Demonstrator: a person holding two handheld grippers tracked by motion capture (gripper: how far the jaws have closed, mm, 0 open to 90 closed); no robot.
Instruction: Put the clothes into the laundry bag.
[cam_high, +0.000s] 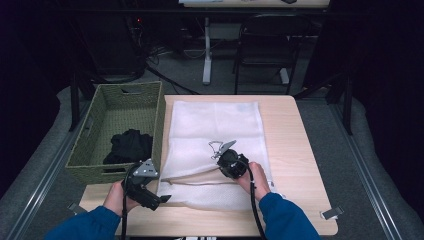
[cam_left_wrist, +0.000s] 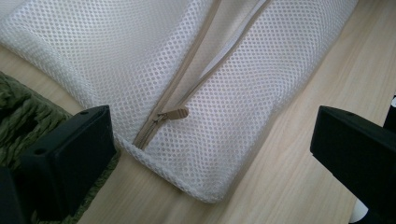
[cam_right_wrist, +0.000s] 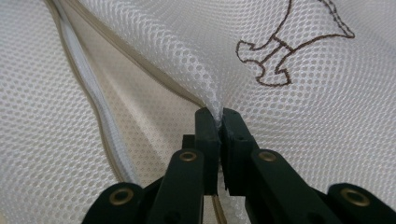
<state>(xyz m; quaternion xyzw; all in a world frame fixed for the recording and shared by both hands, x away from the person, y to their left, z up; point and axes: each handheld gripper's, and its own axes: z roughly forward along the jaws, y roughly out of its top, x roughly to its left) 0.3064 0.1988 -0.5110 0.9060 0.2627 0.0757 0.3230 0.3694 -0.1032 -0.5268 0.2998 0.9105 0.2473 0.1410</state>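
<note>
white mesh, a laundry bag (cam_high: 215, 150), is seen in the high view flat on the table (cam_high: 295, 150) beside a woven basket (cam_high: 120, 125). in the left gripper view, the left tool (cam_left_wrist: 205, 154) is spread around the zipper pull (cam_left_wrist: 175, 114) at the bag's corner. in the right gripper view, the right tool (cam_right_wrist: 219, 122) is pinched on a mesh fold.

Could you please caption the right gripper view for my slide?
Right gripper pinching the white mesh bag beside its open zipper.
</note>
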